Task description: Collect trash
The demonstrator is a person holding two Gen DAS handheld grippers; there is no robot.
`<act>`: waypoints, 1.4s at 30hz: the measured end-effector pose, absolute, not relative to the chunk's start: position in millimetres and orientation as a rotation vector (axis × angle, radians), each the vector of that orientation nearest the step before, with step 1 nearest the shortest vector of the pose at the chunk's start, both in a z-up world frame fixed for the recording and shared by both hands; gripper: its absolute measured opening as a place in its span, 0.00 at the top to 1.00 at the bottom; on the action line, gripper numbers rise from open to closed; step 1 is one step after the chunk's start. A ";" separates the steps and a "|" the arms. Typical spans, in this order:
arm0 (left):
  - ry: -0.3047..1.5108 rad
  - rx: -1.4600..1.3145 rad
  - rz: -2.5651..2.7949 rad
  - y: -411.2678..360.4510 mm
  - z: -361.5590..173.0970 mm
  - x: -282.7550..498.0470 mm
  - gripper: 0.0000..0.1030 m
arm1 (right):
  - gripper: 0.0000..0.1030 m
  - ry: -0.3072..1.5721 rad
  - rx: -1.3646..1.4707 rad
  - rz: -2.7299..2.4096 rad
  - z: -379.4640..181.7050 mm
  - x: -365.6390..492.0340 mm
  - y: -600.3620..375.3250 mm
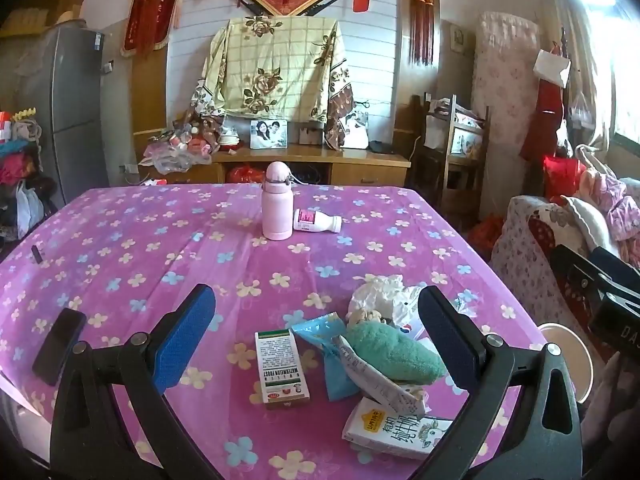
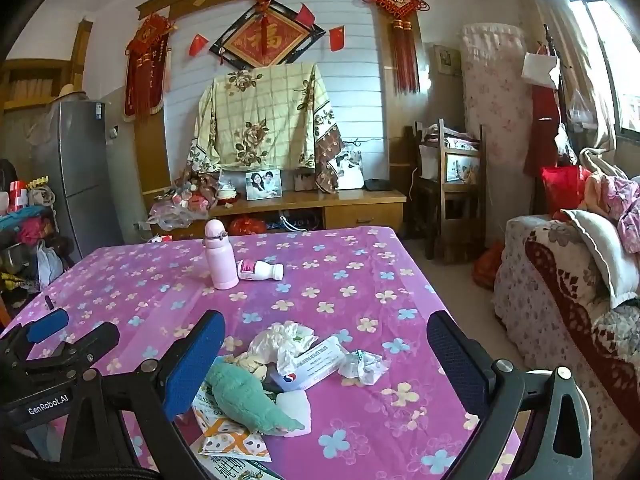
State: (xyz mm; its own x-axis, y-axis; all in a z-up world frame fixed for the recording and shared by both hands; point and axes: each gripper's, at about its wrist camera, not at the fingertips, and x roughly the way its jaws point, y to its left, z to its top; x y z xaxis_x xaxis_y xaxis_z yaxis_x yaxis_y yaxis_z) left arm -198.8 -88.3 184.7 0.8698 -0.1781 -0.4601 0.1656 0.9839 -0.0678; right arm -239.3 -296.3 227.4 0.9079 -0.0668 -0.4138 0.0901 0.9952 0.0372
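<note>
Here both the left gripper and right gripper stand wide, holding nothing. A green plush toy lies atop the wrappers. Beyond, a pink flask stands beside a toppled white bottle.

Bare tablecloth mid-table, pink flask and fallen bottle beyond, litter heap near.

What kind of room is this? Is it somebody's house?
Most likely a home's living room. A table with a pink flowered cloth stands in the middle, a family photo sits on a wooden cabinet, and a fridge stands at the left.
</note>
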 end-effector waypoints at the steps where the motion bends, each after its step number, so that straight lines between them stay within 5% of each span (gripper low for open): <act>1: 0.483 -0.029 -0.181 -88.0 185.1 -199.0 0.02 | 0.03 0.421 0.054 -0.085 225.7 -238.9 -294.0; 42: 0.496 -0.030 -0.178 -85.3 181.0 -200.4 0.02 | 0.02 0.452 0.094 -0.077 219.4 -238.7 -293.4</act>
